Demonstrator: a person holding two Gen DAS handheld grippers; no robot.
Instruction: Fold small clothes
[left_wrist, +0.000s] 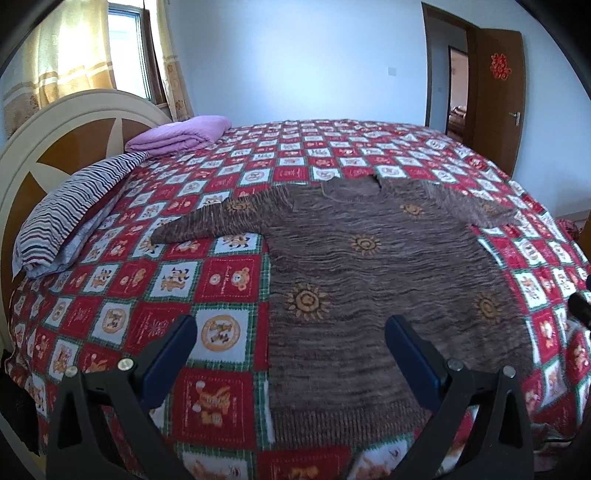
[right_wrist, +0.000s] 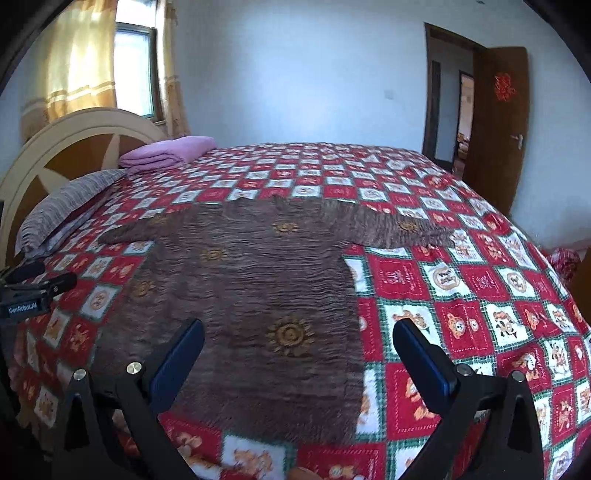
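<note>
A brown knitted sweater with orange sun motifs (left_wrist: 373, 258) lies flat on the red checked bedspread (left_wrist: 221, 280), soft and limp, best pinched at a sleeve cuff or hem; both grippers' jaws hover apart.

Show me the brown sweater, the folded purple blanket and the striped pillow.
brown sweater (left_wrist: 369, 266), left wrist view, middle of its body.
folded purple blanket (left_wrist: 181, 134), left wrist view, top fold.
striped pillow (left_wrist: 70, 214), left wrist view, upper face.
</note>
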